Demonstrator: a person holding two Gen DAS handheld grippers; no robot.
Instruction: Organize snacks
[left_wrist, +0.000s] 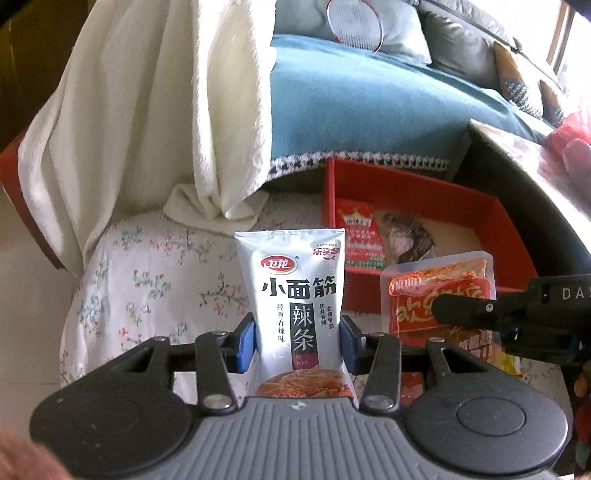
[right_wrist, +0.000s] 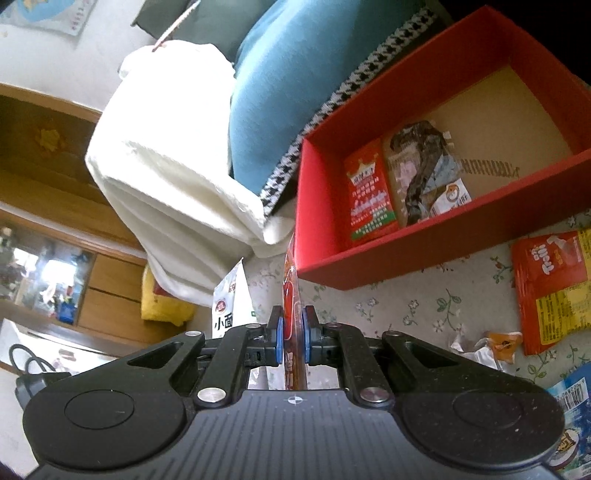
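Observation:
My left gripper (left_wrist: 297, 338) is shut on a white spicy-strip snack packet (left_wrist: 295, 291), held upright above the floral cloth; the same white packet (right_wrist: 231, 304) shows at the left of the right wrist view. My right gripper (right_wrist: 291, 338) is shut on a flat orange-red snack pouch (right_wrist: 290, 280), seen edge-on between the blue pads. In the left wrist view that orange-red pouch (left_wrist: 439, 291) hangs to the right with the right gripper (left_wrist: 454, 312) clamped on it. Beyond both stands a red box (left_wrist: 506, 221) (right_wrist: 369, 266) holding a red packet (right_wrist: 371, 192) and a brown packet (right_wrist: 421, 173).
A floral tablecloth (right_wrist: 406, 306) covers the table. On it lie an orange-yellow snack bag (right_wrist: 550, 288), a crumpled wrapper (right_wrist: 487, 347) and a blue packet (right_wrist: 572, 417). A white blanket (left_wrist: 147, 110) and a teal-covered sofa (left_wrist: 369, 103) stand behind the table.

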